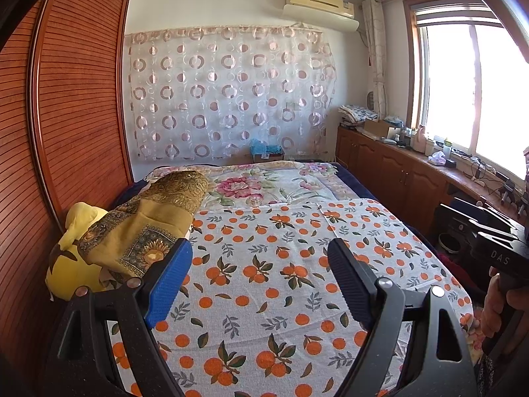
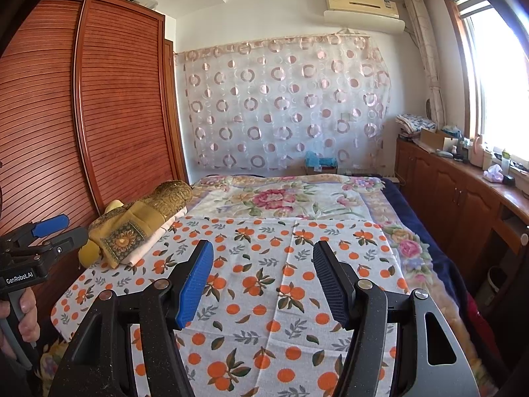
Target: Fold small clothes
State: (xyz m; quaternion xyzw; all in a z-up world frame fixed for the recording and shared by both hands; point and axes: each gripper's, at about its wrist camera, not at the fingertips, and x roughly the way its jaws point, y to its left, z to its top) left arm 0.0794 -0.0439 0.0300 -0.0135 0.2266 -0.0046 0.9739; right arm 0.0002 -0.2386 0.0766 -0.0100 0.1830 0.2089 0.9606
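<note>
You are holding the left claw (image 1: pixel 261 274) wide open and gripping nothing, hovering above the near half of the bed (image 1: pixel 350 182); the right claw (image 2: pixel 263 274) is gaping just as wide, also empty, beside it over the same spot. The only likely small clothes showing are lying at the far left edge of the bed: a mustard patterned cloth (image 1: pixel 145 228) draped over a pale folded piece (image 2: pixel 148 248), with a yellow plush (image 1: pixel 71 264) pressed against it next to the wardrobe (image 1: pixel 76 99). That bundle is sitting up and to the left of both claws, its long axis running from the near left toward the far middle of the bed, so your left claw is looking like the nearer one to reach it. Whether it is truly the garment to fold, I cannot tell. Directly under and ahead of both claws the orange-print sheet (image 1: pixel 274 264) is lying flat with a faint centre crease, and beyond it the floral blanket (image 2: pixel 281 198) is covering the far half. Nothing is standing between the claws and the bundle. Further right, the cluttered cabinet (image 2: pixel 456 192) under the window (image 1: pixel 463 92) is sitting well apart from the work.
</note>
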